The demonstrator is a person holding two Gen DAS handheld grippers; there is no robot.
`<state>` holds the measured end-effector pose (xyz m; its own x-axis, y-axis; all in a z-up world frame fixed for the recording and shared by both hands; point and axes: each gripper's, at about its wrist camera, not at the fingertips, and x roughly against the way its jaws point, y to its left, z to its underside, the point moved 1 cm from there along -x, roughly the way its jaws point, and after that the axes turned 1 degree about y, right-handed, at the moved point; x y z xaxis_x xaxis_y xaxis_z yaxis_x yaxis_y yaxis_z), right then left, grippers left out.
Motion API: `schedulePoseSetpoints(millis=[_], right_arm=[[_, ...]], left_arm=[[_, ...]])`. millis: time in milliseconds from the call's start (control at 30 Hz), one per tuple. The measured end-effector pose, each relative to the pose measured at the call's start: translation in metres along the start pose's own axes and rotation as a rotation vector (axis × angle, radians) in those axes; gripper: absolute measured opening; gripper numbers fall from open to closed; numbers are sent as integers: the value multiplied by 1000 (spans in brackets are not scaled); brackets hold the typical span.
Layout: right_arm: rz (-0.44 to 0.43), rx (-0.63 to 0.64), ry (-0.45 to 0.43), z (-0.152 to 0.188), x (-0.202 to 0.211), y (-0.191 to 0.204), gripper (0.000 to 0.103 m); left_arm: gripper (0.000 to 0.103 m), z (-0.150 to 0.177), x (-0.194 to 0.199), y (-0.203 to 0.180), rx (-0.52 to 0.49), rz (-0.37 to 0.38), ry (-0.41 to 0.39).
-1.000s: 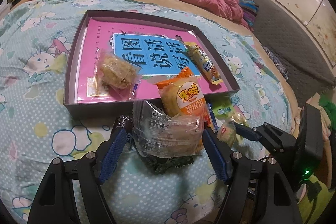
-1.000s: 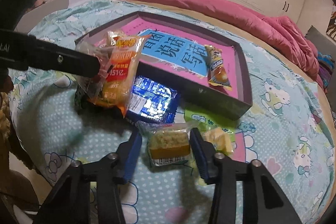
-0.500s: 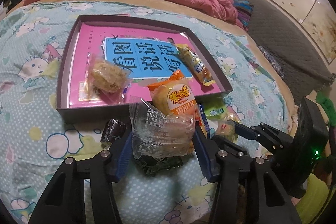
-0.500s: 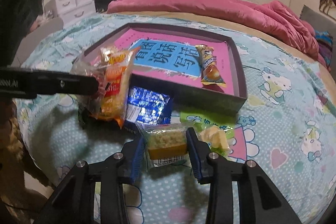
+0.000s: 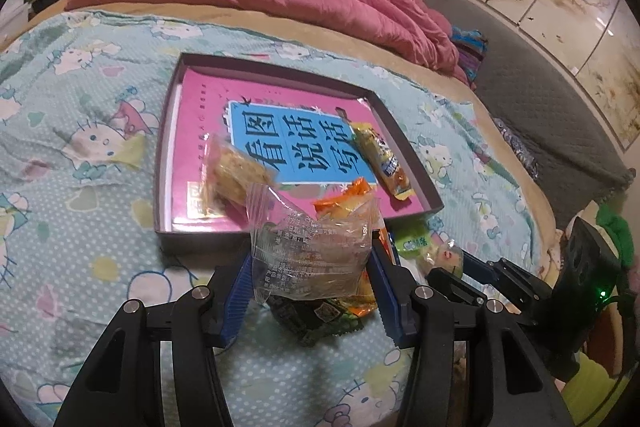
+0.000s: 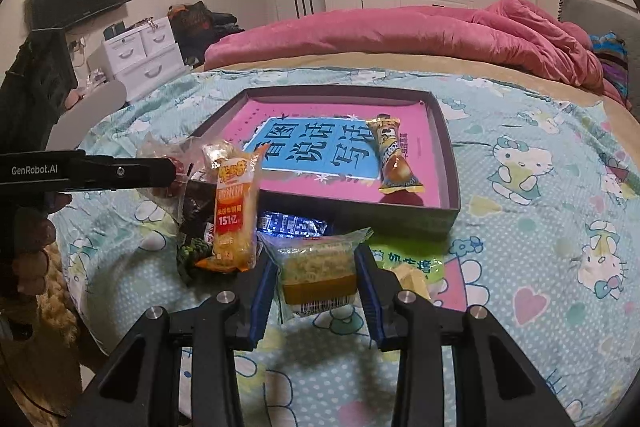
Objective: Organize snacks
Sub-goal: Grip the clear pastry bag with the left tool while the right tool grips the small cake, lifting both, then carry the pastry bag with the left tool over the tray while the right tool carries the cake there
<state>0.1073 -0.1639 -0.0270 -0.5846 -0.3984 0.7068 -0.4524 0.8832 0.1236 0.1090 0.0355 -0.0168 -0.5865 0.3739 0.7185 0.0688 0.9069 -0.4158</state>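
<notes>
left gripper (image 5: pixel 312 275): jaws had just been closing and stood clamped on the sides of a clear-wrapped snack (image 5: pixel 310 253), raised off the bedsheet (image 5: pixel 80 227). an orange rice-cracker packet (image 6: pixel 234 211) and a dark packet (image 5: pixel 316 319) hung against it, seemingly caught in the same grip; could not tell for certain.

the tray (image 5: pixel 200 247) lay straight ahead of the fingers, its near wall just beyond the packet, with a rice-crisp snack (image 5: pixel 236 179) and a long yellow snack bar (image 5: pixel 382 159) already inside.

right gripper (image 6: pixel 316 279): jaws had just been closing and pinched a green-and-orange wrapped cake (image 6: pixel 318 275) across its short sides, long axis running fore-aft between the pads. the tray's near wall sat ahead and slightly right of it.

blue packet (image 6: pixel 290 225), green candy bag (image 6: pixel 408 257) and a pale yellow sweet (image 6: pixel 414 279) lay on the sheet before the tray.

judgement: both loads needed carrying forward over the near wall; left looked nearer.
</notes>
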Motion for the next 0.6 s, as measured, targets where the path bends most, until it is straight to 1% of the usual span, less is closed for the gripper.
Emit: schedulePoseSetpoints(millis=[367,600], right_arm=[[3,-10,-29,-4,8,2,39],[13,-1,-42,-9,11,5,39]], left_arm=[[56,-8,12,17,30,-24,-36],[56,-15,18,28,29,-68,-73]])
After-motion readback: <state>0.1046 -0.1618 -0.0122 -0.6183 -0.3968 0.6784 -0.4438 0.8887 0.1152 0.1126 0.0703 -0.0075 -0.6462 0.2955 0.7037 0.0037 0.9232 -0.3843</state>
